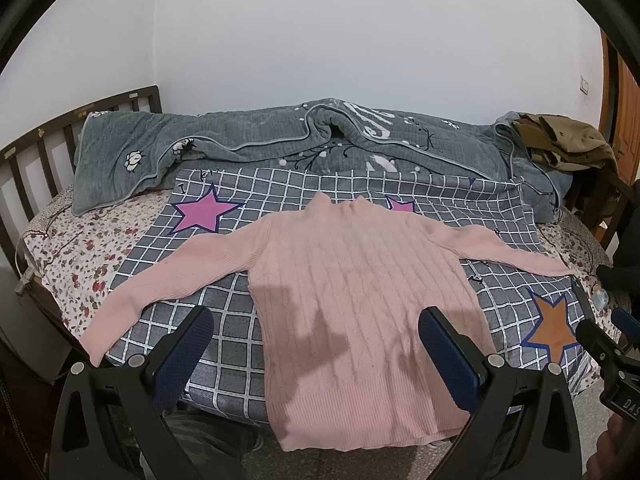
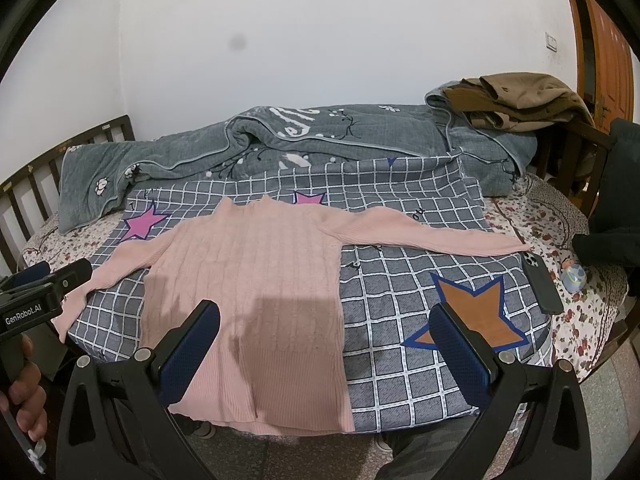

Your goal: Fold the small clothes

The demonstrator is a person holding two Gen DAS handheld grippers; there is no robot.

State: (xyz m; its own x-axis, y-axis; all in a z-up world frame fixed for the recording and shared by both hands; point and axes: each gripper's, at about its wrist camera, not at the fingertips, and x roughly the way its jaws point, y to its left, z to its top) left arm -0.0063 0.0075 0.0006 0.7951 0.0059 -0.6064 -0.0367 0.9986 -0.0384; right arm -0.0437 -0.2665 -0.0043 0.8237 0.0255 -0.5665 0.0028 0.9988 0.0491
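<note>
A pink cable-knit sweater (image 1: 352, 300) lies flat and face up on a grey checked sheet (image 1: 224, 344) with stars, spread over the bed, both sleeves stretched outward and its hem hanging over the near edge. The left tool (image 1: 316, 330) hovers above the sweater's lower body with fingers wide apart, holding nothing. To its right, the right tool (image 2: 326, 326) also gapes empty, near a dark phone (image 2: 542, 284) and a small figurine (image 2: 573, 276).

sweater (image 1: 360, 300) on checked sheet (image 1: 224, 320), quilt (image 1: 248, 140) behind, phone (image 2: 542, 284) right
</note>
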